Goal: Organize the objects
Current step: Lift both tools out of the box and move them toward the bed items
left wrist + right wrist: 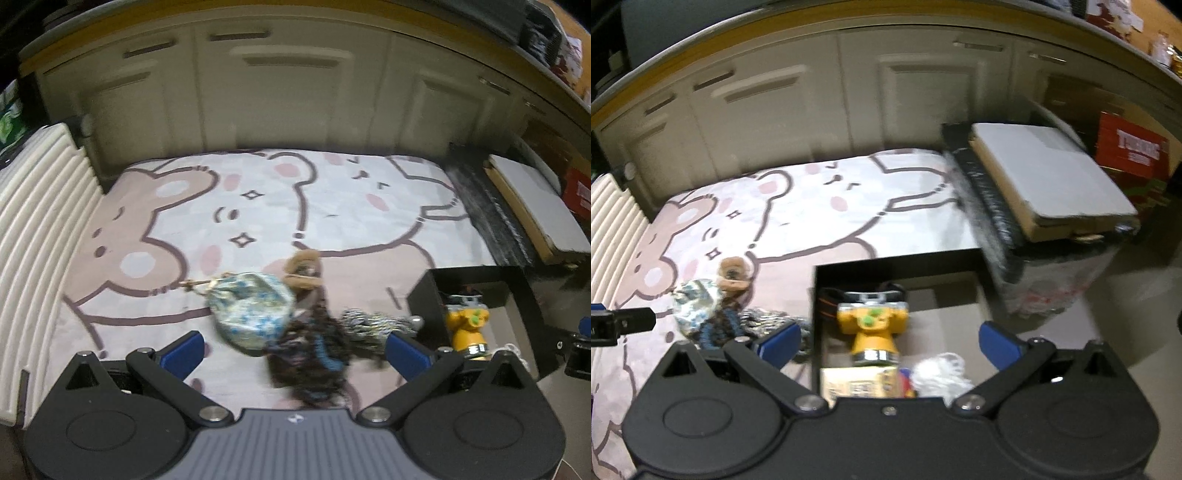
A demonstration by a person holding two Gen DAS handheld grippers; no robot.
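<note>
Across the floor lies a large pink-and-white rug printed with cartoon bears (pixel 258 206), backed by cream panelled cabinet doors (pixel 288 96). At the rug's right edge stands an open black storage box (pixel 897 264), and it is already partly filled: a yellow headlamp with a black-and-orange strap (pixel 873 325), a tan printed carton (pixel 858 386) and a bundle of white cord (pixel 942 371) sit inside.

Beyond the box, a flat white board on a cardboard base (pixel 1045 173) rests on a dark-wrapped bin.

Still out on the rug, just left of the box, is a close heap of small things: a blue-and-white floral cloth pouch (pixel 251 314), a dark tangled mass of brown and blue yarn or fabric (pixel 314 354), a black-and-white braided cord (pixel 369 323) and a fuzzy tan ring-shaped item (pixel 304 273). They touch or overlap; blur hides finer detail.

The left gripper (pixel 293 350) hangs over this heap with its jaws spread wide, holding nothing. The right gripper (pixel 890 341) is poised above the box, jaws equally wide and empty.

By my reading the job is partway along: some objects are boxed, the heap of four remains, and the left side looks placed to collect from it.
</note>
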